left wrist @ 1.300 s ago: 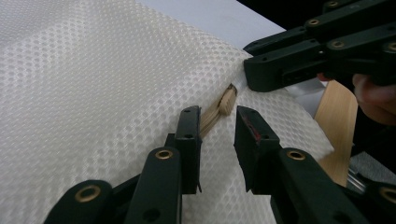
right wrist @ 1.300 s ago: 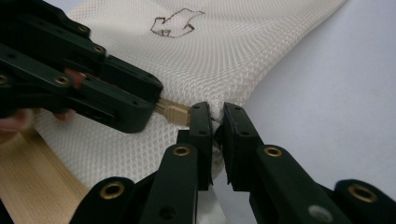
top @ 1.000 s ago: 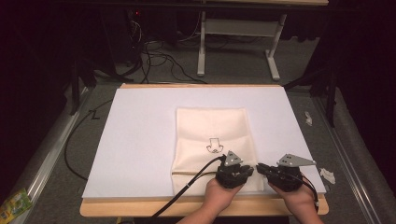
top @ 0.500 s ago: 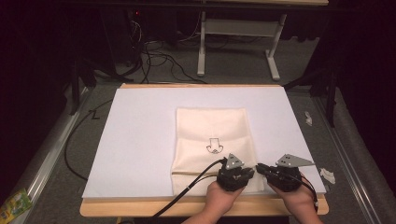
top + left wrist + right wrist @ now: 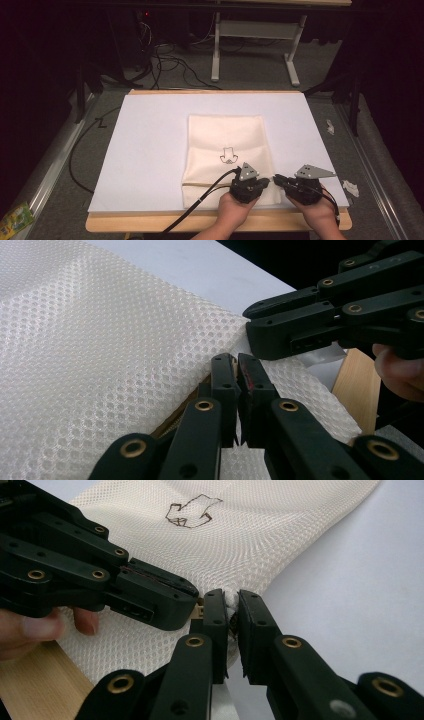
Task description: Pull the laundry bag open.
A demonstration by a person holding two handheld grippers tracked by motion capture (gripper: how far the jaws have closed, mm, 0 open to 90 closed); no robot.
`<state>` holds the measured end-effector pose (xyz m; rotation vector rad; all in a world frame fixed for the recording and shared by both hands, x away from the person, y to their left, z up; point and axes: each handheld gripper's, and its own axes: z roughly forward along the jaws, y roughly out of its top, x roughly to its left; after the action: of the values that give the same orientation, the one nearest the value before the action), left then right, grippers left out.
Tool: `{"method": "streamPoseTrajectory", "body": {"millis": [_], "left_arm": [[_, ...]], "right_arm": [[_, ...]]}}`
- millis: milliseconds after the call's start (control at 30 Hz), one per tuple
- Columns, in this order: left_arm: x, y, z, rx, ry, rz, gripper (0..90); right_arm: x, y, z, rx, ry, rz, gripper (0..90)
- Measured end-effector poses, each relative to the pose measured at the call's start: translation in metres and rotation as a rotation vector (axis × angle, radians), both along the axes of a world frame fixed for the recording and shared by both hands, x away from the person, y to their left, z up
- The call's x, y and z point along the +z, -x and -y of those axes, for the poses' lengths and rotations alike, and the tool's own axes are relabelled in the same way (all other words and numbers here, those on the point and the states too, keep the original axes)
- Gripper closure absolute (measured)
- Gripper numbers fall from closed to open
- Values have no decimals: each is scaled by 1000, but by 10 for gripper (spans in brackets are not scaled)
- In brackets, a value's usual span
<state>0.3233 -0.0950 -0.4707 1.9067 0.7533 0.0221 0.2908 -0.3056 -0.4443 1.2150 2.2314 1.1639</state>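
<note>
Both claws meet at the mesh bag's (image 5: pixel 227 155) near right corner — your left claw (image 5: pixel 237 371) has just closed beside it, your right claw (image 5: pixel 230 611) pinches its edge; the bag runs away from you.

A wooden worktop (image 5: pixel 150 227) carries a white sheet (image 5: pixel 150 150) that covers nearly all of it, leaving a bare wood strip along the near edge. On the sheet lies a folded cream mesh cloth (image 5: pixel 225 135), flat, with a small dark drawing (image 5: pixel 228 156) near its middle.
</note>
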Motion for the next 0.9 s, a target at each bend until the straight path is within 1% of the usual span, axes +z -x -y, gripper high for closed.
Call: {"method": "streamPoseTrajectory", "body": {"millis": [300, 367, 500, 567, 667, 700, 733, 767, 900], "left_arm": [[5, -1, -7, -14, -18, -8, 875], [6, -1, -8, -14, -13, -8, 875], [7, -2, -10, -19, -5, -18, 875], [7, -3, -11, -20, -3, -22, 876], [8, -3, -12, -18, -5, -20, 876], [8, -3, -12, -18, -5, -20, 876], [8, -4, -13, -21, -2, -23, 876], [8, -4, -13, -18, 4, -37, 876], [9, -4, -15, -24, 11, -50, 877]], "right_arm": [[2, 1, -4, 7, 4, 1, 845], [3, 2, -5, 8, -4, 8, 847], [5, 2, -5, 11, -5, 15, 848], [5, 2, -5, 10, -7, 8, 851], [7, 3, -7, 17, 7, 15, 860], [7, 3, -7, 20, 5, 13, 862], [8, 3, -7, 19, 1, 13, 862], [8, 4, -8, 18, 3, 15, 862], [9, 6, -8, 21, 8, 22, 864]]}}
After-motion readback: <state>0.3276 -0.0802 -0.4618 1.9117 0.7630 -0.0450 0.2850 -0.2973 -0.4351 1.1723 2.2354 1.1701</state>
